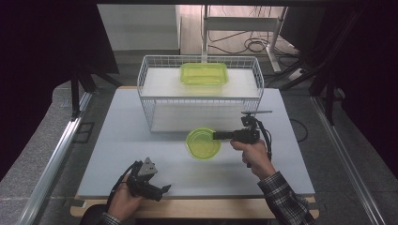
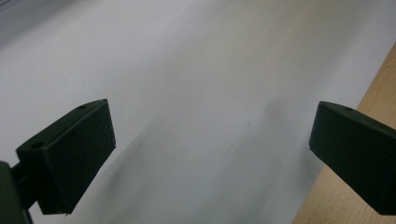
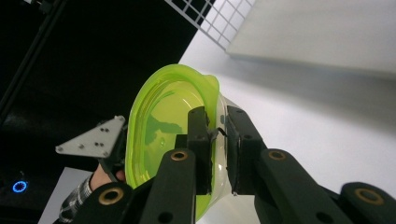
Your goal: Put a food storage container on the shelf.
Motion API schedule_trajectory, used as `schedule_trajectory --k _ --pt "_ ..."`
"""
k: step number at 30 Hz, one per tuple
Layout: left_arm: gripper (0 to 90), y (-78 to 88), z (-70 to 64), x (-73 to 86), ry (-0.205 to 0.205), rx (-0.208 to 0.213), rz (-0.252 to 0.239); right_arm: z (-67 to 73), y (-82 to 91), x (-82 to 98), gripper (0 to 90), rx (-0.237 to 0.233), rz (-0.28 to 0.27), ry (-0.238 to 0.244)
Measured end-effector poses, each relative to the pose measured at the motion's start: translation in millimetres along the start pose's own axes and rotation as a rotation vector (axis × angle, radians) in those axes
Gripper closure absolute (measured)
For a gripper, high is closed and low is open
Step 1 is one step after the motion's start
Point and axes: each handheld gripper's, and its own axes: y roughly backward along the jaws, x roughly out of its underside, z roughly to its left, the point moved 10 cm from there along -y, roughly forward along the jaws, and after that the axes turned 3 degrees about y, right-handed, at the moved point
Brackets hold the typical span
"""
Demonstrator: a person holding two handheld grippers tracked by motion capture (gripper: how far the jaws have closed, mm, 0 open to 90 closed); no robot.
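Round green bowl (image 1: 202,143) is in my right gripper (image 1: 220,136), jaws clamped on its rim, held in front of the wire basket (image 1: 199,93). A rectangular green container (image 1: 204,74) sits on the basket's upper shelf. My left gripper (image 1: 157,190), jaws spread with nothing between, is at the surface's (image 1: 117,140) near edge.

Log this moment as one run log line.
right gripper: shut on round green bowl rim, above table | left gripper: open, nothing held | rectangular green container: in wire basket
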Motion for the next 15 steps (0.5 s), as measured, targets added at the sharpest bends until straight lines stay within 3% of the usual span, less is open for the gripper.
schedule_trajectory --k 15 --pt "0.0 -1.8 -0.3 1.1 -0.007 0.001 0.012 16.2 26.2 -37.3 80.9 0.009 -0.07 0.02"
